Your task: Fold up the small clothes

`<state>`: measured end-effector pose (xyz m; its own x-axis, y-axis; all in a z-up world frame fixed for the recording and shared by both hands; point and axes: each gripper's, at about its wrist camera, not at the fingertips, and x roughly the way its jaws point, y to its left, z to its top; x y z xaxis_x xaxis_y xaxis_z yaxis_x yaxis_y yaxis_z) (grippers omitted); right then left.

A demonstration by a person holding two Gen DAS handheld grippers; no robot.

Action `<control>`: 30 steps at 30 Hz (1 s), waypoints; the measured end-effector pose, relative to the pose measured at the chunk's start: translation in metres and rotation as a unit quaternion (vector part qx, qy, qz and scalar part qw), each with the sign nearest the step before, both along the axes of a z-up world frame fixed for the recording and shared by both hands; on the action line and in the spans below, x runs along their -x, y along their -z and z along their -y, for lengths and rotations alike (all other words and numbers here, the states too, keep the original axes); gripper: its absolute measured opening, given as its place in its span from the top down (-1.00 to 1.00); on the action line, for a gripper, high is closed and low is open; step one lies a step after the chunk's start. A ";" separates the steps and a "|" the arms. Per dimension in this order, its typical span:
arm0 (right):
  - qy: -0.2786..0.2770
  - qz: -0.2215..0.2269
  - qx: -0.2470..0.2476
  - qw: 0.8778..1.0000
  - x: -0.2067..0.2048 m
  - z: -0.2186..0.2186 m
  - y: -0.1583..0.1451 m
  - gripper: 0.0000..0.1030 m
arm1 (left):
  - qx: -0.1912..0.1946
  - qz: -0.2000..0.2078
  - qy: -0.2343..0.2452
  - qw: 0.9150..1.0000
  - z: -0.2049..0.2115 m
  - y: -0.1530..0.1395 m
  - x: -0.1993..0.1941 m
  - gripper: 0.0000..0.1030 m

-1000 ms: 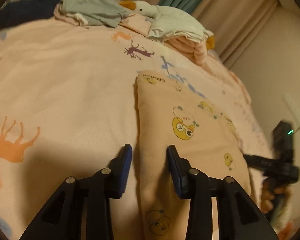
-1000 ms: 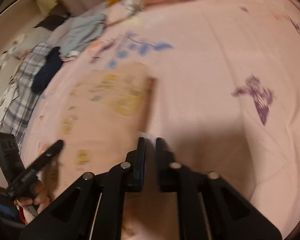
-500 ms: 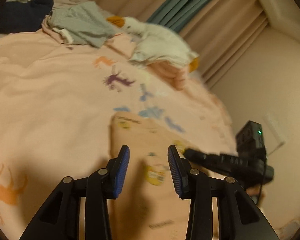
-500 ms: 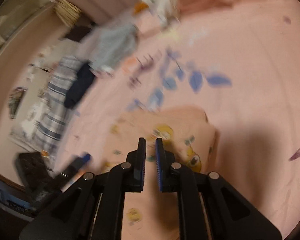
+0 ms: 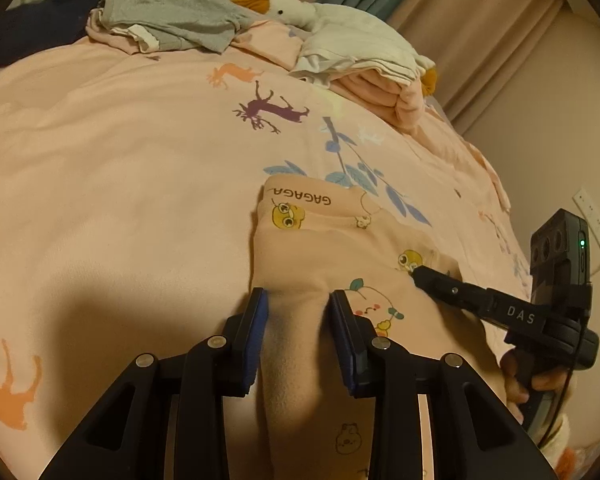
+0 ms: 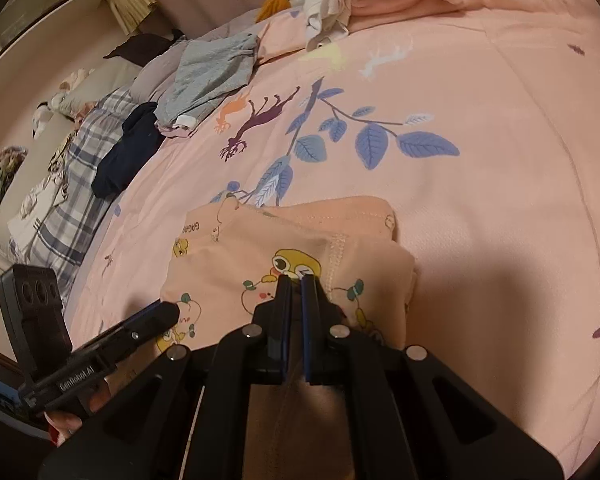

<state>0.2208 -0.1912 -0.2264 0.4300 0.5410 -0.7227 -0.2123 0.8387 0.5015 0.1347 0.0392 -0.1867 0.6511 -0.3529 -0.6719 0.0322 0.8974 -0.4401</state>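
A small peach garment (image 5: 340, 248) printed with yellow cartoon ducks and the word GAGAGA lies folded over on the pink bedspread; it also shows in the right wrist view (image 6: 260, 252). My left gripper (image 5: 298, 300) is open, its blue pads straddling a raised fold of the garment's near edge. My right gripper (image 6: 296, 280) is shut on the garment's fabric, with cloth running down between its jaws. The right gripper also shows in the left wrist view (image 5: 420, 274), its tip on the garment's right side. The left gripper shows in the right wrist view (image 6: 168, 312).
A heap of unfolded clothes lies at the far side: a grey top (image 5: 180, 12), a dark navy piece (image 5: 40, 28), a white goose plush (image 5: 300, 8) and folded white and pink items (image 5: 372, 60). A plaid blanket (image 6: 72, 168) lies at the bed's left. Curtains (image 5: 440, 0) hang behind.
The garment's near part has been folded over toward its GAGAGA waistband, so it now lies shorter. Both grippers swung up and came back down onto it. The left stayed open, the right stayed shut.
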 end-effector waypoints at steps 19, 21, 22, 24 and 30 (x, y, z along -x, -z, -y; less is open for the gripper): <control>0.008 0.034 0.073 0.997 0.018 -0.014 -0.017 0.87 | -0.041 -0.005 -0.035 0.999 0.013 -0.011 0.006 0.34; 0.013 0.031 0.082 0.996 0.027 -0.012 -0.029 0.80 | -0.039 -0.007 -0.053 0.998 0.014 -0.019 0.015 0.34; 0.015 0.030 0.079 0.996 0.035 -0.009 -0.037 0.76 | -0.033 -0.002 -0.070 0.997 0.014 -0.025 0.024 0.34; 0.015 0.040 0.075 0.996 0.053 -0.002 -0.058 0.77 | -0.052 -0.012 -0.081 0.995 0.022 -0.038 0.036 0.34; 0.044 0.136 0.116 0.983 0.118 0.022 -0.129 -0.18 | -0.108 0.063 -0.070 0.990 0.047 -0.110 0.099 0.34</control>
